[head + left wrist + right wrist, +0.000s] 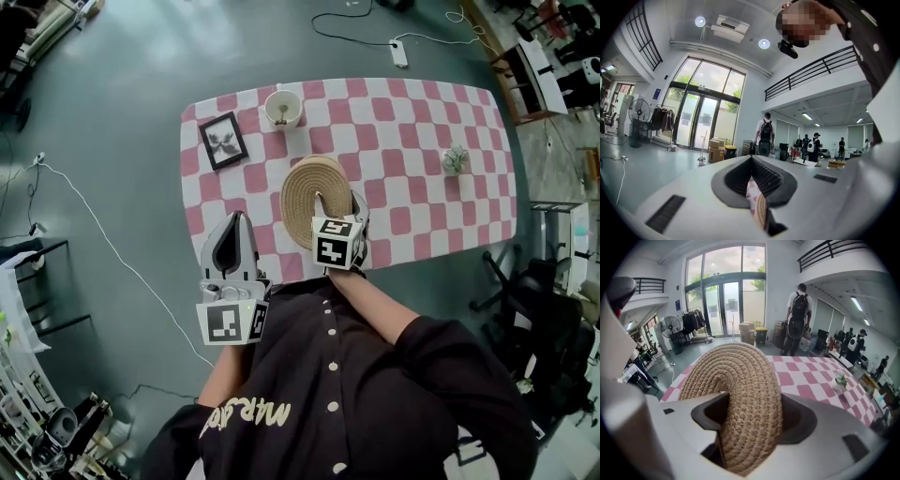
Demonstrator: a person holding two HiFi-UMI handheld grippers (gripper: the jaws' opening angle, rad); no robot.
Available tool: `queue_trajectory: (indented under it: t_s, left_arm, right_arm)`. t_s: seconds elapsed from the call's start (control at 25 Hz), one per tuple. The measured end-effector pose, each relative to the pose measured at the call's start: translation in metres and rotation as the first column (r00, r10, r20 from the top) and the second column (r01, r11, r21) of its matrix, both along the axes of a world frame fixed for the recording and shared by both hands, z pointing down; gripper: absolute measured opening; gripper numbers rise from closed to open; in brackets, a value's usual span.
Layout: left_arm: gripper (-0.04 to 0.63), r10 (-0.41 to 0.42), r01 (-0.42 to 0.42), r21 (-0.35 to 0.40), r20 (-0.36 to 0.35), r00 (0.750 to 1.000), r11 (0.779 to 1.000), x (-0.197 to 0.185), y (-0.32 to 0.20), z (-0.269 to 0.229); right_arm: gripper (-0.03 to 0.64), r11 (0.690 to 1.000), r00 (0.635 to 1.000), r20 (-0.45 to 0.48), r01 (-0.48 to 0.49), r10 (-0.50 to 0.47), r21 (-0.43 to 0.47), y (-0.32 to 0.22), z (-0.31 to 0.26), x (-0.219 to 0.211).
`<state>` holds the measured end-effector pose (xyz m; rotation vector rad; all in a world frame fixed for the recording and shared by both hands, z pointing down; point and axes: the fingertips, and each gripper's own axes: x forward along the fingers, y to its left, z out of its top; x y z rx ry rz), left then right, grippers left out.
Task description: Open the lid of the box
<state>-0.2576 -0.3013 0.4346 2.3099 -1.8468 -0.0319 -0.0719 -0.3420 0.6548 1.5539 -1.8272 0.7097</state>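
Our left gripper [235,220] sits at seven o'clock, jaws together and empty, pointing toward twelve. Our right gripper [339,208], near six o'clock, clamps the woven lid [302,187] by its rim.

Bright, even daylight pours through tall glass doors [701,117], helped by round ceiling lamps [764,43]. Shadows on the tabletop [412,141] are faint and soft. Both gripper views bulge fisheye-fashion with black corners. The woven lid [740,394] stays sharp close up.

Lid [309,192] mid-table [412,141], frame [223,141] left (cup [282,109] behind), plant [456,159] right
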Motion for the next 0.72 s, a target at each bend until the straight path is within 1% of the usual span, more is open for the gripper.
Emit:
queue_trajectory:
  t_s: [0.16,0.32,0.52,0.72]
  left_arm:
    - [0.008,-0.011,0.011,0.032,0.008,1.000,0.999,0.002,0.003,-0.012]
    - [0.006,-0.027,0.026,0.064,0.019,0.999,0.998,0.001,0.003,-0.024]
    - [0.008,-0.047,0.044,0.105,0.030,0.998,0.994,-0.002,0.005,-0.038]
    - [0.006,-0.060,0.055,0.144,0.036,0.998,0.988,-0.002,0.007,-0.052]
  right_arm:
    - [0.296,0.997,0.997,0.057,0.045,-0.049,0.067,-0.006,-0.028,0.005]
    - [0.298,0.985,0.986,0.138,0.072,-0.094,0.157,-0.017,-0.062,0.011]
    - [0.296,0.953,0.963,0.230,0.072,-0.143,0.294,-0.031,-0.113,0.021]
    - [0.298,0.915,0.938,0.302,0.035,-0.168,0.401,-0.041,-0.163,0.041]
